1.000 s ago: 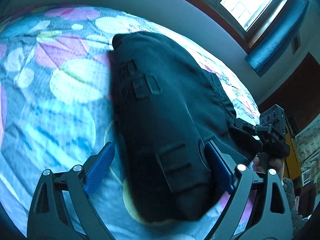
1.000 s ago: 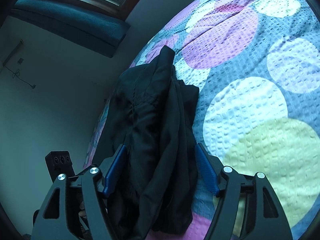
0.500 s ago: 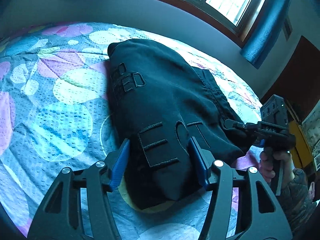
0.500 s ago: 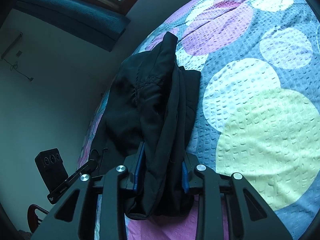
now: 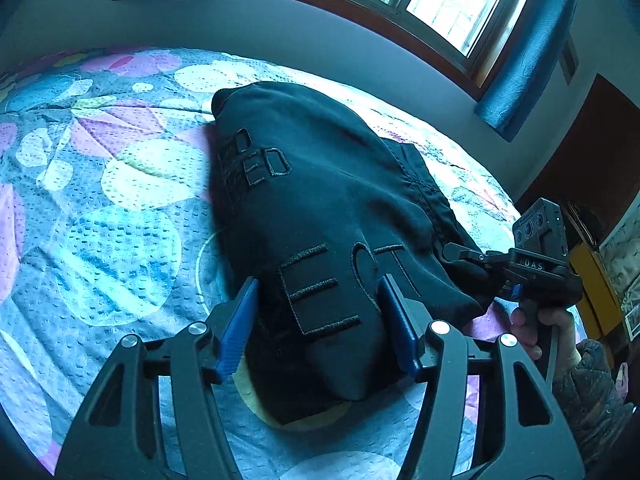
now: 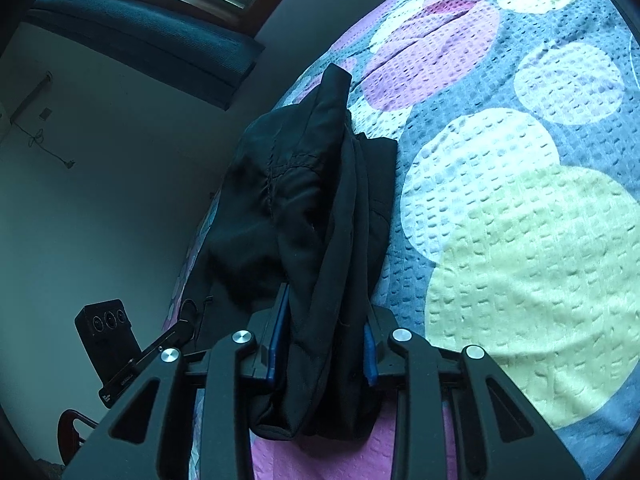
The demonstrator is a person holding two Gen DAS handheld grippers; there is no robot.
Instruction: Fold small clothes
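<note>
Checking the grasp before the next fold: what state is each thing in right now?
Black garment: bunched on the bedspread, gripped at two near edges.
Left gripper: closed on the garment's thick lettered end.
Right gripper: clamped tight on gathered folds.
Curtains: drawn aside, window uncovered.

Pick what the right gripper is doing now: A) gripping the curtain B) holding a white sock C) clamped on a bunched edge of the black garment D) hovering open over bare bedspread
C: in the right wrist view the right gripper has both blue pads pressed into a thick bunch of the black garment, which trails away across the bedspread.
</note>
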